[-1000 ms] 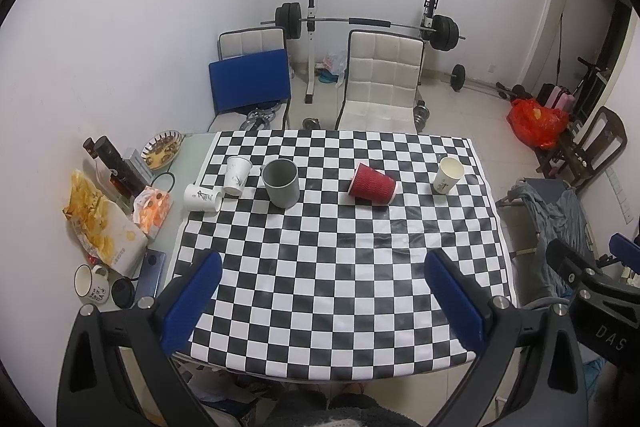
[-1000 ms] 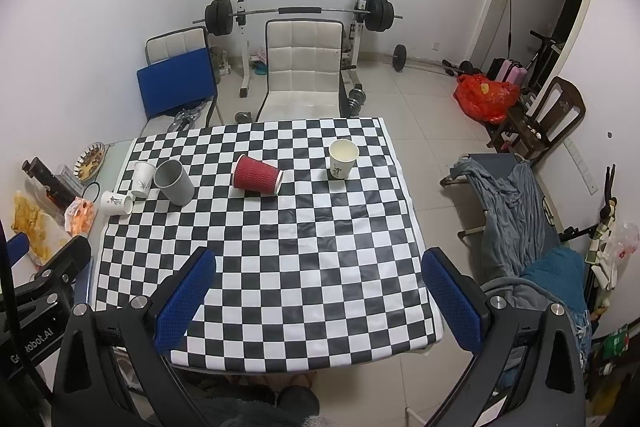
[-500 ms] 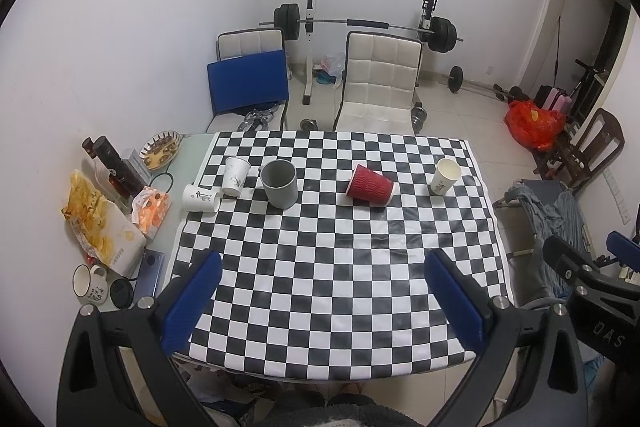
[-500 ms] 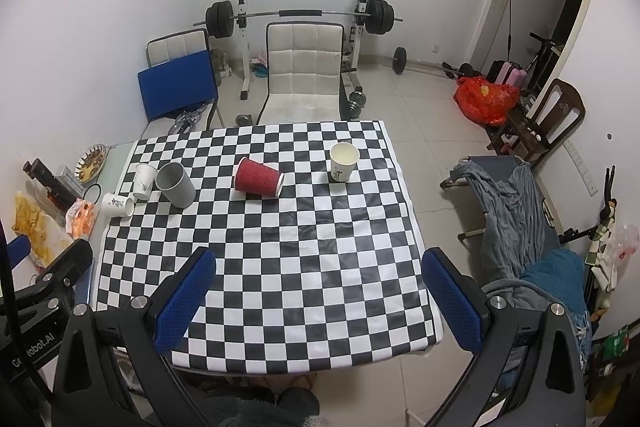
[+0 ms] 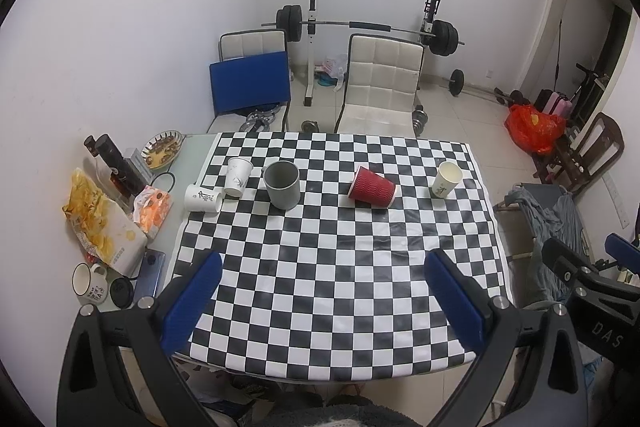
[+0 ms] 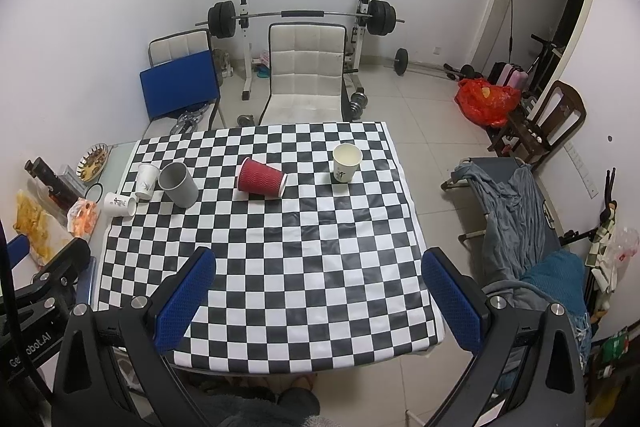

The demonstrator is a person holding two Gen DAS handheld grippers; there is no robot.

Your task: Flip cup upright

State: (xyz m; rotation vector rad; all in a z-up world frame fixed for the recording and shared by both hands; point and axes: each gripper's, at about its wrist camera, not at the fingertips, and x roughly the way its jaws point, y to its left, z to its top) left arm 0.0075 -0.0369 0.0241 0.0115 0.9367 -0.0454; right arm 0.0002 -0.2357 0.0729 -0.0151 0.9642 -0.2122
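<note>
A red ribbed paper cup (image 5: pixel 373 186) lies on its side near the far middle of the checkered table (image 5: pixel 340 267); it also shows in the right wrist view (image 6: pixel 261 178). My left gripper (image 5: pixel 322 265) is open and empty, high above the table's near edge. My right gripper (image 6: pixel 318 261) is open and empty too, also well short of the cup. Its body shows at the right edge of the left wrist view.
A grey cup (image 5: pixel 282 185), a white paper cup (image 5: pixel 238 176) and a tipped white cup (image 5: pixel 202 199) stand at far left. A cream paper cup (image 5: pixel 446 180) stands upright at far right. Snack bags, bottles and mugs crowd the left edge. Chairs and a barbell rack stand behind.
Both views have shifted slightly; the table and cups sit a little lower in frame. No cup has moved and both grippers stay open.
</note>
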